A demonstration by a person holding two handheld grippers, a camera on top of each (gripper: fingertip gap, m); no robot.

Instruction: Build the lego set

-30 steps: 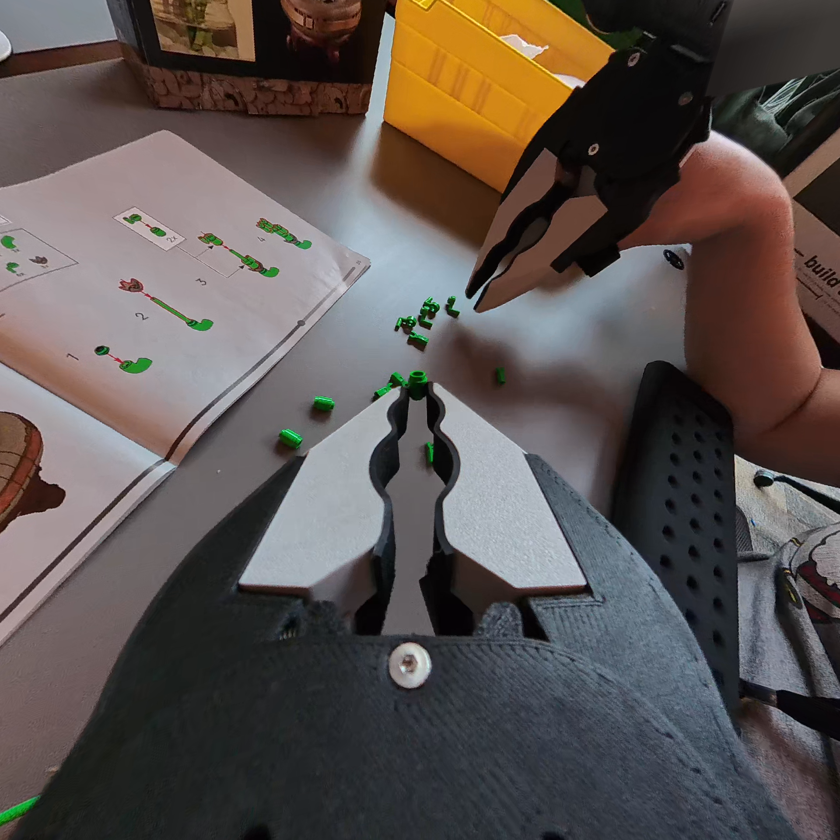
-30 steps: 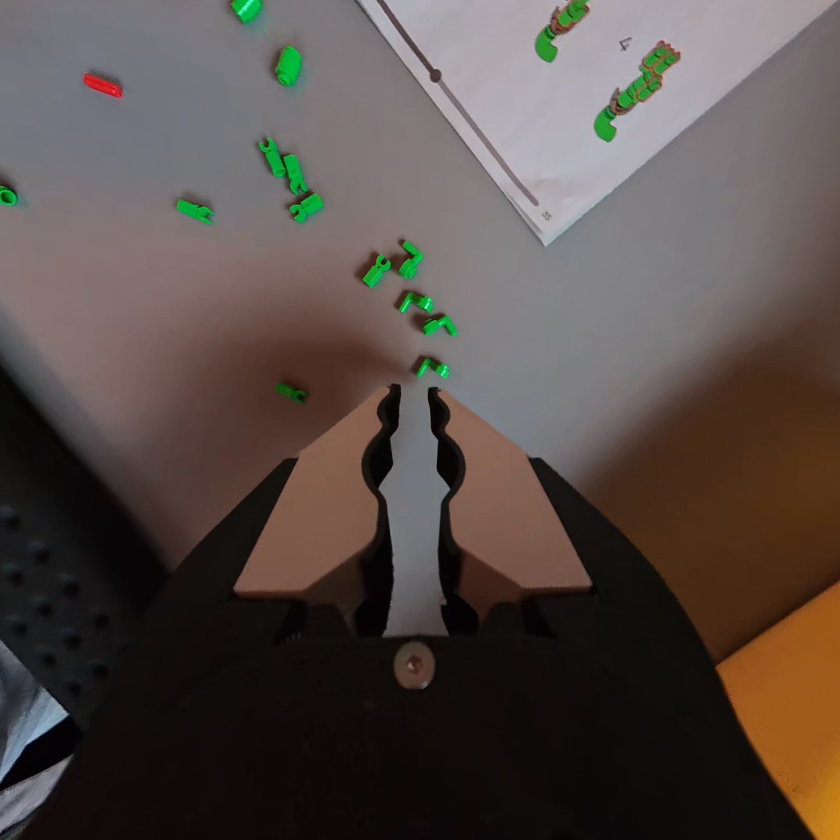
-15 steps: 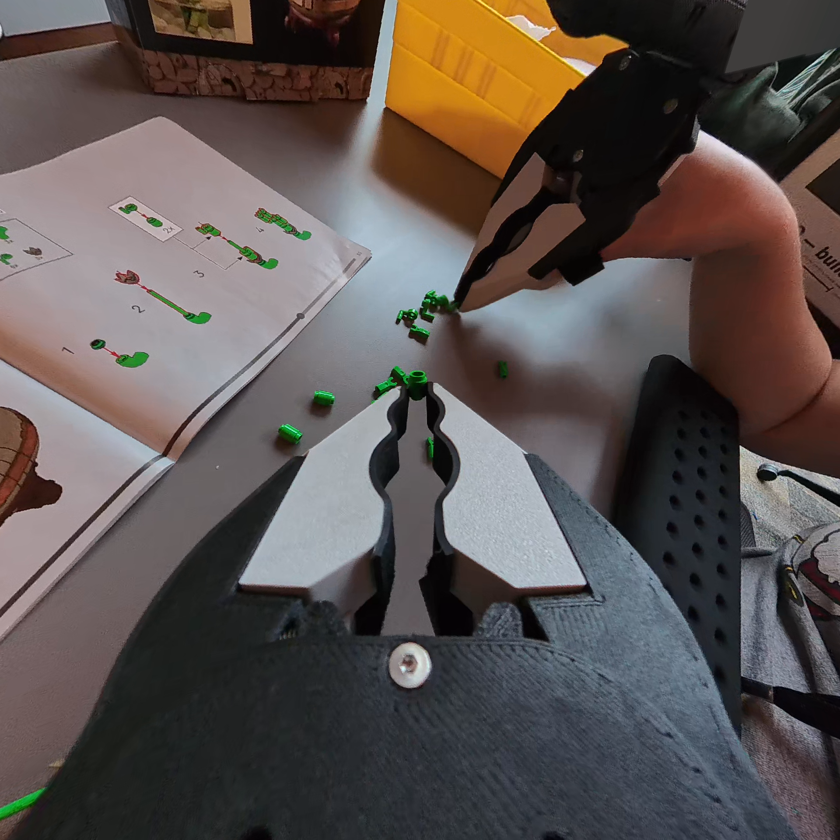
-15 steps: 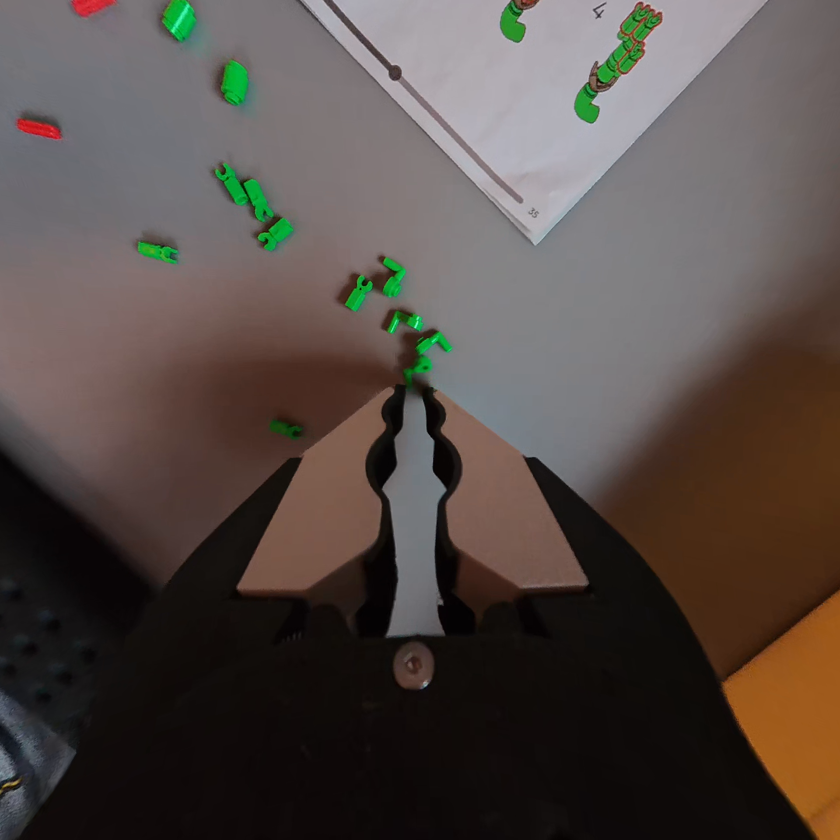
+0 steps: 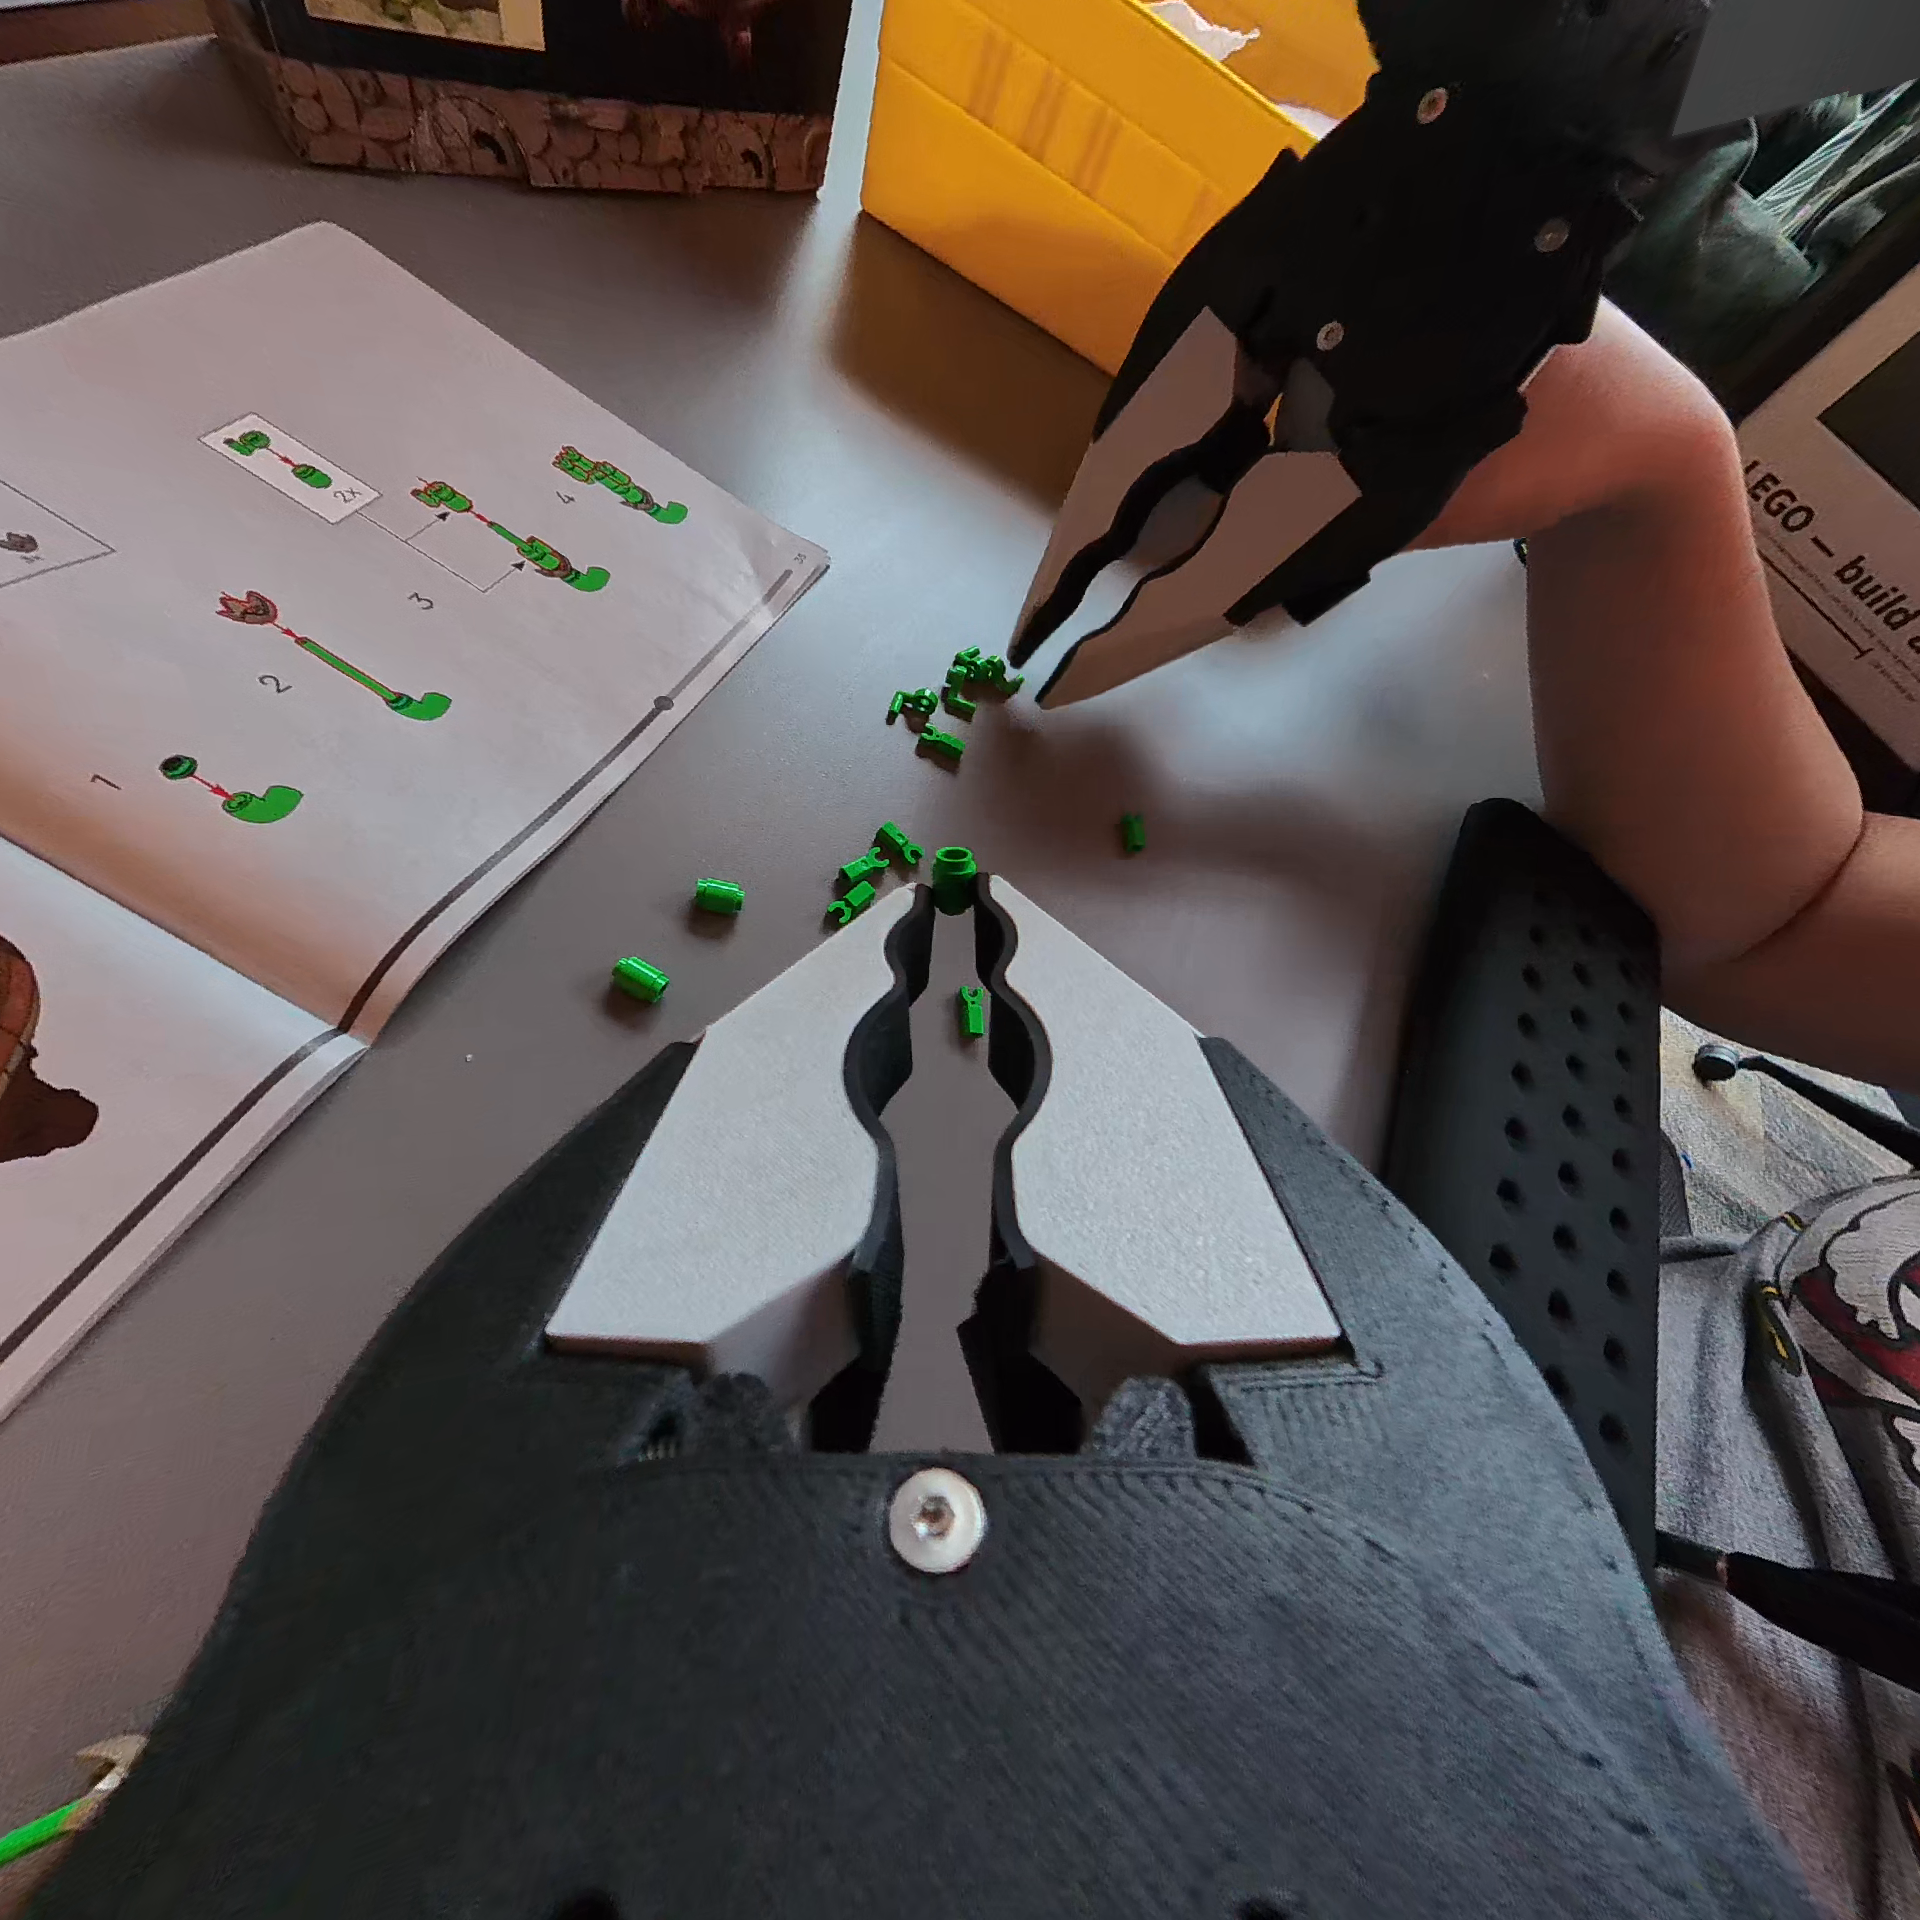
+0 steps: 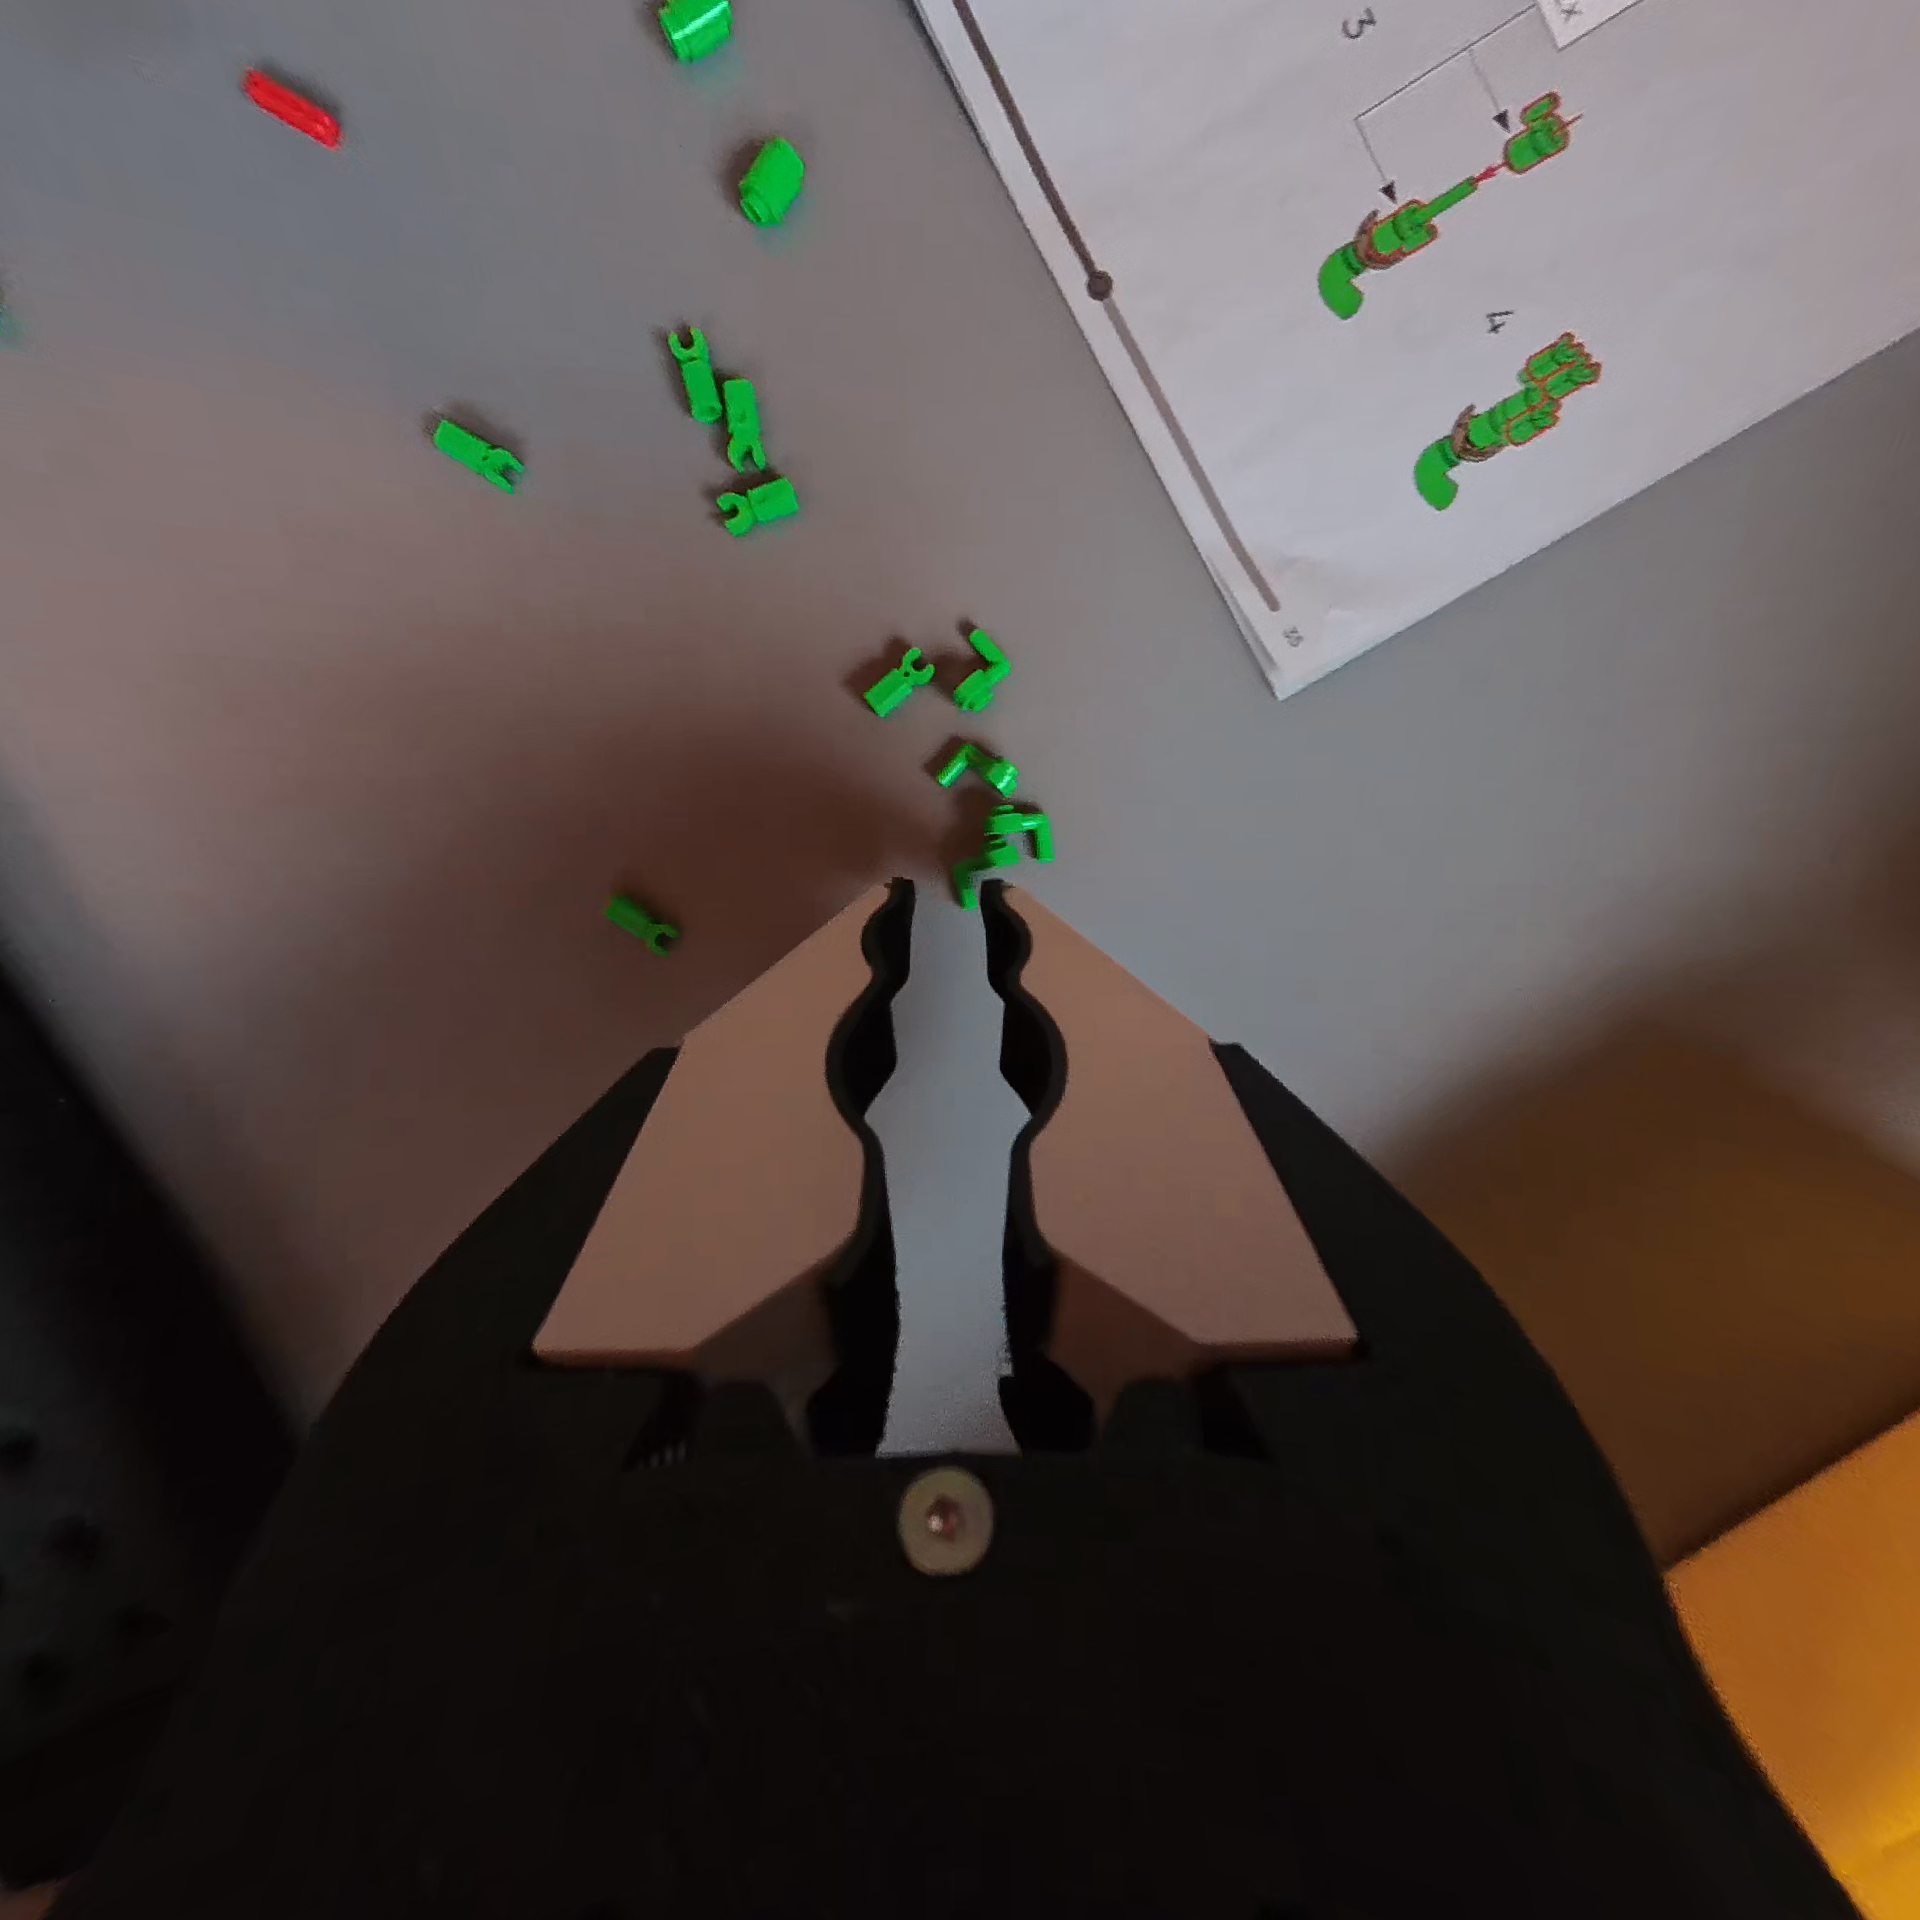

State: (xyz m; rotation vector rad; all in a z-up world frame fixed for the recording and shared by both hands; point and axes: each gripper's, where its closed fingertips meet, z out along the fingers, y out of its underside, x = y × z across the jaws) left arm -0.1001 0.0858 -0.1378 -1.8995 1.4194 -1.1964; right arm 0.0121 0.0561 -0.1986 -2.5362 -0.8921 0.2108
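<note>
Your left gripper (image 5: 951, 894) grips a round green stud (image 5: 953, 864); right gripper (image 6: 943, 889) is parted, tips at green clip pieces (image 6: 1003, 836).

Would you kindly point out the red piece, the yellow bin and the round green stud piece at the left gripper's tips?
red piece (image 6: 292, 107): right wrist view, middle of its length.
yellow bin (image 5: 1023, 177): left wrist view, its near side wall.
round green stud piece (image 5: 952, 865): left wrist view, its top.
</note>
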